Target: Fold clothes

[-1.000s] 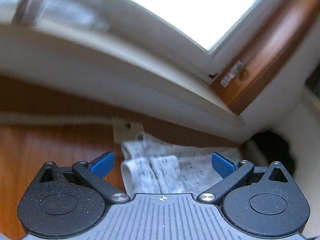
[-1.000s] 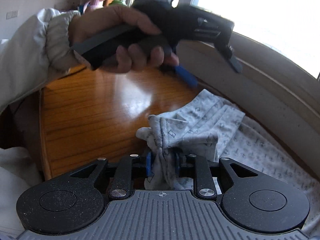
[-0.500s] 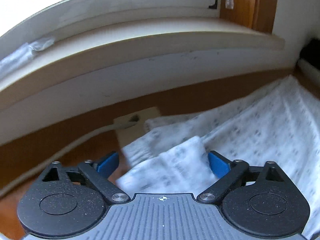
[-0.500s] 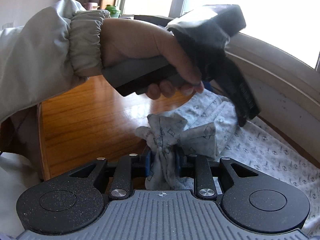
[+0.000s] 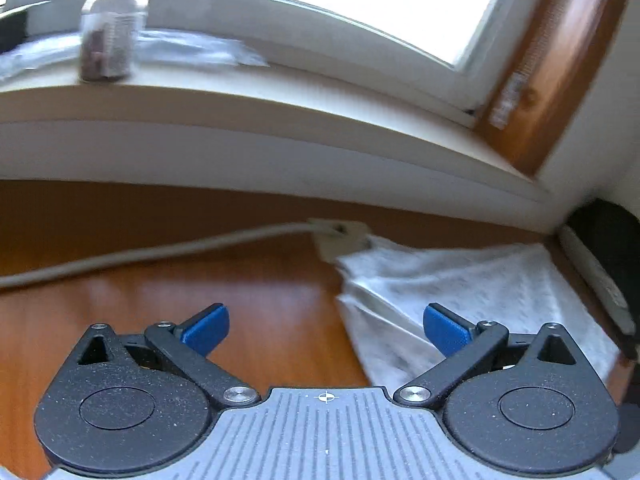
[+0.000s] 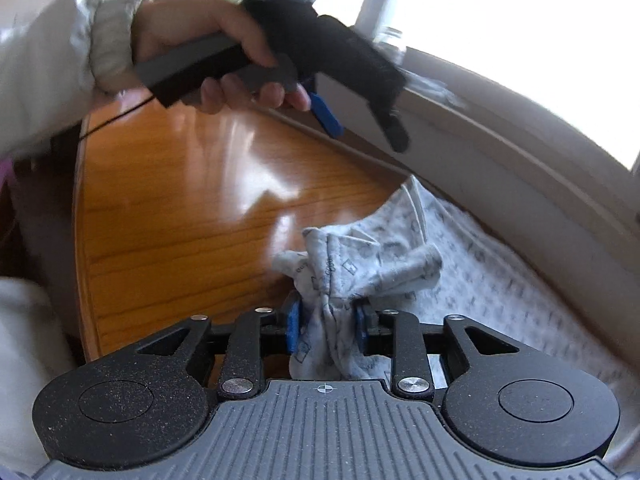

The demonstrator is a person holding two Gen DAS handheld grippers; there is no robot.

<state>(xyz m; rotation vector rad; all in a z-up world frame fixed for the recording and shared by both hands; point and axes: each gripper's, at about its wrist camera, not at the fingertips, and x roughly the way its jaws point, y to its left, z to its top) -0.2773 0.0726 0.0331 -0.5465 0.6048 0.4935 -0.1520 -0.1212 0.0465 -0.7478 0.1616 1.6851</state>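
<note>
Since half a second ago the left tongs [image 5: 326, 330] have swung off the garment [image 5: 460, 292]: then a folded edge lay between the blue pads, now bare worktop [image 5: 160, 300] fills the gap and the cloth sits to the right, only its near edge passing under the right pad. Their jaws are spread wide and widening, with nothing gripped. In the right wrist view the left hand [image 6: 200, 44] holds these tongs in the air above the wood, clear of the cloth.

On the windowsill [image 5: 240, 96], far left, a glass jar [image 5: 110, 28] stands, too blurred to show any label. A pale cable [image 5: 160, 252] runs across the worktop to a cream block [image 5: 340, 234] that touches the garment's far corner. A small whitish sticker [image 5: 508, 100] on the brown window frame carries marks that cannot be read.

The right tongs [image 6: 326, 326] have a bunched fold of the garment [image 6: 360, 264] between their pads; the jaws are easing apart, yet the cloth still fills the gap and both pads touch it. The grey fabric is printed with small squares and short bits of lettering, none clear enough to read. The rest of the garment spreads flat to the right along the wall below the sill.
</note>
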